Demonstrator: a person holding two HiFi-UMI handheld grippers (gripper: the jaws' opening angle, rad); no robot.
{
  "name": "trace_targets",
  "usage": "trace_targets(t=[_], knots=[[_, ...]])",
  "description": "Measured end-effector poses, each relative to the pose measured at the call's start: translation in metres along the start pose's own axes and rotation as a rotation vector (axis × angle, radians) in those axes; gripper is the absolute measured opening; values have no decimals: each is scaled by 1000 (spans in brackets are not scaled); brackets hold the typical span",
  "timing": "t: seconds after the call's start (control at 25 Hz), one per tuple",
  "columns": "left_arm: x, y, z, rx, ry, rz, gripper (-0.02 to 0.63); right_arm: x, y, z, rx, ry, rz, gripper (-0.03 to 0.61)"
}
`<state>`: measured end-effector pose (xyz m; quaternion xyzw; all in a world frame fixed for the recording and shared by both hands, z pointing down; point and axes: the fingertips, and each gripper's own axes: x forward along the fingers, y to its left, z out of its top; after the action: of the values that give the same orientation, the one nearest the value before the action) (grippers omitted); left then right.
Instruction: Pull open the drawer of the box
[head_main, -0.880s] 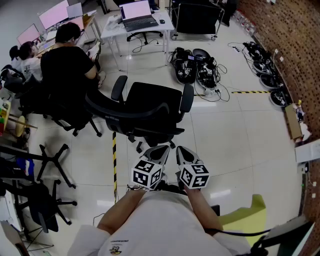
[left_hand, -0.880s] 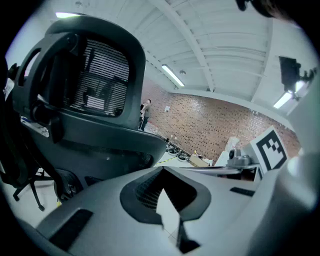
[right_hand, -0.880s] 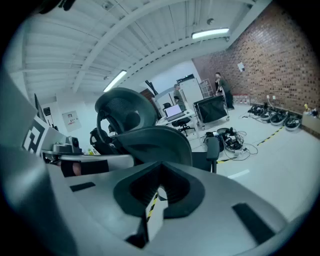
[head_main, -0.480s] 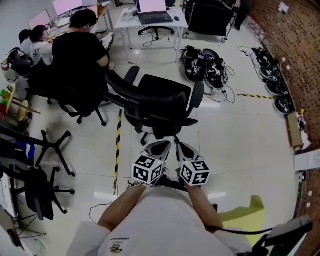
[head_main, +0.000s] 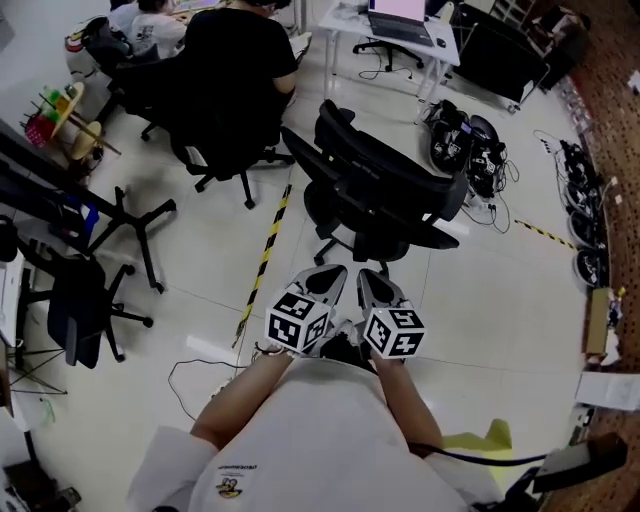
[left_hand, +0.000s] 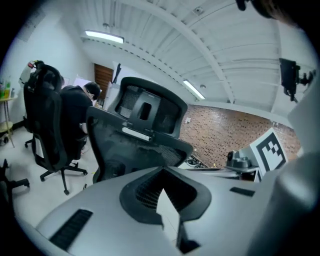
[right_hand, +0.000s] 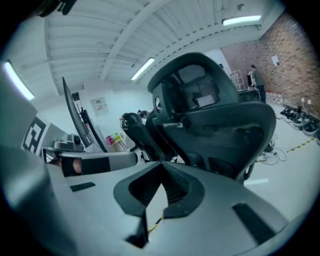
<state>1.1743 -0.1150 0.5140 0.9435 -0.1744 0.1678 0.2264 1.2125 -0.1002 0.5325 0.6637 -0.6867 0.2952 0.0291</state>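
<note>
No box or drawer shows in any view. I hold both grippers side by side close to my chest, pointing forward over the pale floor. The left gripper (head_main: 333, 272) (left_hand: 162, 172) has its jaws closed together with nothing between them. So does the right gripper (head_main: 366, 275) (right_hand: 161, 165), which is also empty. Just ahead of both stands a black office chair (head_main: 385, 200) (left_hand: 145, 135) (right_hand: 215, 125), its back turned towards me.
A seated person in black (head_main: 235, 50) works at the back left, with more black chairs (head_main: 90, 300) along the left. A yellow-black tape strip (head_main: 265, 255) and a loose cable (head_main: 190, 370) lie on the floor. Black gear (head_main: 465, 140) lies by the brick wall (head_main: 610, 100).
The head view has swung, so the chair and the seated person have slid right and down in the picture. Both grippers stay shut before my chest.
</note>
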Motion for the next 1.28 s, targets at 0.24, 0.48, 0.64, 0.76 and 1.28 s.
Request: trace_targets(t=[0.24,0.48,0.64,0.76,1.28], knots=[[-65,51,-12,-70,-57,114,2,36,77,-16,-72,48,129,-12],[-134,100,-23,-142,-117,249,2,69,157,-31,-154,110,267,-12],[-182,127,-35,-192,-158,324,2,83,211,-47,-209,145,346,-12],[-221,145,-46,-218,-186,388,2,93,252,-62,-238,171,409,-12],[-424,209,-131,-379,-335,768,2,107,467,-162,-429,327,797,-12]])
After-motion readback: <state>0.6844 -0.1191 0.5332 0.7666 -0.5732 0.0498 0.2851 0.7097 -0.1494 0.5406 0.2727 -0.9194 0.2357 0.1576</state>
